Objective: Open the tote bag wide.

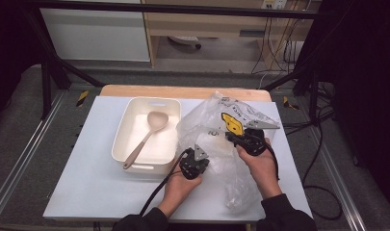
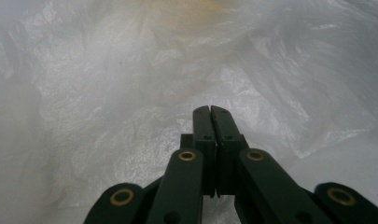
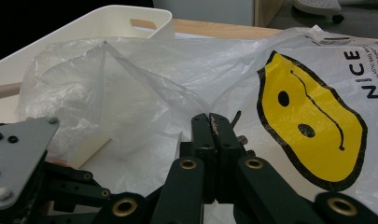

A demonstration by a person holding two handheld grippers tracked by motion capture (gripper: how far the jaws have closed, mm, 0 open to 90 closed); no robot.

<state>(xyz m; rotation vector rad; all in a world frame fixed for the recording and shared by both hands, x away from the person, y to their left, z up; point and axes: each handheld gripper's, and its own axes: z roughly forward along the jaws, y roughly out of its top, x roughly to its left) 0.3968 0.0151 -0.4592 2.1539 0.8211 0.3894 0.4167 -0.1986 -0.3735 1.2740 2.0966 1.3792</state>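
Dark sleeves; black grippers with brass-ringed screws, grey three-cornered plates, trailing black cables.

**A lab recording bench, not a home**

This is a lab or test room. A white table (image 1: 86,192) stands inside a frame of black metal bars (image 1: 48,57), with aluminium rails (image 1: 19,159) on the grey carpet on both sides. Black cables (image 1: 322,159) trail over the floor, and more hang under a wooden desk (image 1: 207,21) behind. Yellow-and-black hazard tape (image 1: 82,97) marks the floor.
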